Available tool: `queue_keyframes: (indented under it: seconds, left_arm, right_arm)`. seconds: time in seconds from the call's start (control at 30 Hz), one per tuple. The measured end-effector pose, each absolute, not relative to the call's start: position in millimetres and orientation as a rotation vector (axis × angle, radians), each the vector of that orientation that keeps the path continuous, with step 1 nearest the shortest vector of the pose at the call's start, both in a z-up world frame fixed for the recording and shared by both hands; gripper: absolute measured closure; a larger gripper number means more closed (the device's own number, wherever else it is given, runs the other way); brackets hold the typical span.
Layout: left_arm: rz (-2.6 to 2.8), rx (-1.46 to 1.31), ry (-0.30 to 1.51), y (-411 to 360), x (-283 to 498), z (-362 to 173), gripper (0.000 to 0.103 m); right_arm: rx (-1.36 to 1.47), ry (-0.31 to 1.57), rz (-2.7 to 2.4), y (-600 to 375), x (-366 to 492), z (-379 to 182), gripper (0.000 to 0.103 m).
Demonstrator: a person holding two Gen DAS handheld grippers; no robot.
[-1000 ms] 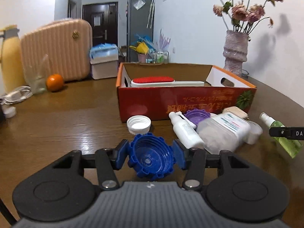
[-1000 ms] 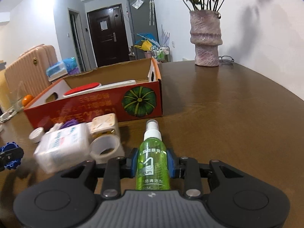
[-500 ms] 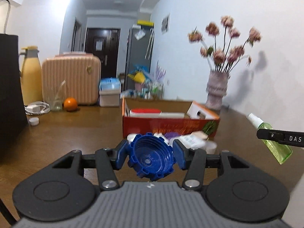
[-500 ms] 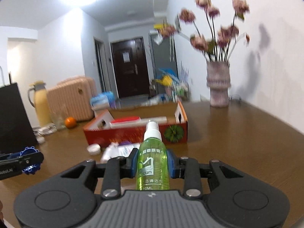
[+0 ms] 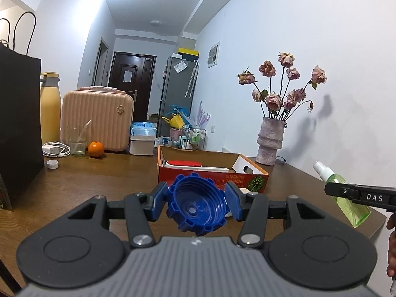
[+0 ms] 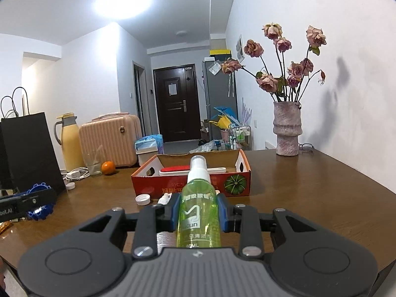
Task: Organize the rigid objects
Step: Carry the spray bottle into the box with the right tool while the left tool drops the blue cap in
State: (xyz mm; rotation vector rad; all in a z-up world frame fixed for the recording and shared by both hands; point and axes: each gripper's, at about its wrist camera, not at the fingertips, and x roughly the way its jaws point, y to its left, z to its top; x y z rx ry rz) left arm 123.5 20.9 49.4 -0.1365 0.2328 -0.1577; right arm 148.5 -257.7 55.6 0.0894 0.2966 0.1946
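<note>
My left gripper is shut on a big blue ribbed cap, its hollow side facing the camera. My right gripper is shut on a green spray bottle with a white nozzle pointing forward. Both are held above the wooden table, well back from the red cardboard box. The box holds a white item with a red top. From the left wrist view the green spray bottle shows at the right. From the right wrist view the blue cap shows at the left.
A white cap and a small white bottle lie in front of the box. A flower vase stands at the back right. At the left are a black bag, an orange, a glass, a pink case and a yellow flask.
Both grippers have pulled back from the box and risen, each still holding its object. The box and the loose items in front of it now look smaller and farther away.
</note>
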Motion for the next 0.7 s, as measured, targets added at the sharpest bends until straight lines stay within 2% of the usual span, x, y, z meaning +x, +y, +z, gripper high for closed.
queue_keyframes:
  seconds: [0.27, 0.5, 0.7]
  left_arm:
    - [-0.162, -0.090, 0.204, 19, 190, 62, 0.051]
    - [-0.196, -0.123, 0.304, 21, 327, 70, 0.051]
    - [-0.131, -0.091, 0.401, 19, 449, 44, 0.051]
  right_arm:
    - [0.083, 0.330, 0.197, -262, 200, 51, 0.073]
    - [0.056, 0.347, 0.232, -258, 298, 56, 0.073]
    - [0.009, 0.405, 0.227, -255, 420, 55, 0.073]
